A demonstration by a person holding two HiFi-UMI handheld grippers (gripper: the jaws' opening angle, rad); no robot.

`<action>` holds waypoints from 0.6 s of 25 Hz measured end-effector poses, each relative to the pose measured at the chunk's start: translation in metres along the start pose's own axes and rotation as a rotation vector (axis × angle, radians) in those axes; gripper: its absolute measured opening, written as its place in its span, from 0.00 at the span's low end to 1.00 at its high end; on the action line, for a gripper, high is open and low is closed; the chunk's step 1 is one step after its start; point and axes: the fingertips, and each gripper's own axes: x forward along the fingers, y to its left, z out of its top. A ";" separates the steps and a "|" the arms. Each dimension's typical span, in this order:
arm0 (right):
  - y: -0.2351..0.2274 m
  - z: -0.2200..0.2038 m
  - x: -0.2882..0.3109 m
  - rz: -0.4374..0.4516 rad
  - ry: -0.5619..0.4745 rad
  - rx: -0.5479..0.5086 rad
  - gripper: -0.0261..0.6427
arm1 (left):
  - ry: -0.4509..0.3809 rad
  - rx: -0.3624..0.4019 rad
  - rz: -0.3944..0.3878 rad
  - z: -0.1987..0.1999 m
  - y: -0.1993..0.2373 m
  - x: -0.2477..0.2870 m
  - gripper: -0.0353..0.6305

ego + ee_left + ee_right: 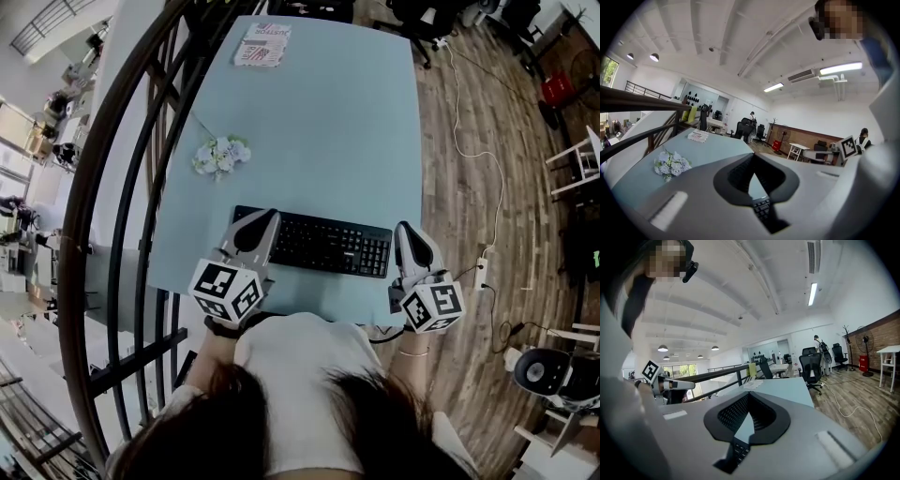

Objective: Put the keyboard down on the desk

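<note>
The keyboard [323, 246] is lying flat on the desk [328, 131], near its front edge, as the task requires. The left gripper [262, 223] is sitting over its left end and the right gripper [409, 234] beside its right end. Both are clenched, clasping nothing. Placement is looking complete.

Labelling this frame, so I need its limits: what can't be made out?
Left end of keyboard: head view, left gripper covers it.
Its key legends: too small in all views.
Print on booklet: head view, too small.
Most of the keyboard: gripper views, each gripper's own body blocks it.
</note>
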 end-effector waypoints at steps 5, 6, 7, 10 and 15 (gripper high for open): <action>-0.002 0.001 -0.001 -0.008 0.005 0.000 0.04 | 0.004 -0.004 0.004 0.001 0.004 0.002 0.14; -0.001 0.001 -0.001 -0.005 0.004 0.003 0.04 | 0.005 -0.007 0.003 0.001 0.004 0.002 0.14; 0.000 0.001 -0.002 -0.003 0.003 0.006 0.04 | 0.006 -0.010 0.001 0.001 0.004 0.001 0.14; 0.002 0.001 0.000 0.003 0.000 0.011 0.04 | 0.005 -0.011 -0.005 0.000 0.005 0.003 0.14; 0.006 0.004 0.004 0.023 -0.003 0.007 0.04 | 0.009 -0.012 -0.009 0.001 0.005 0.006 0.14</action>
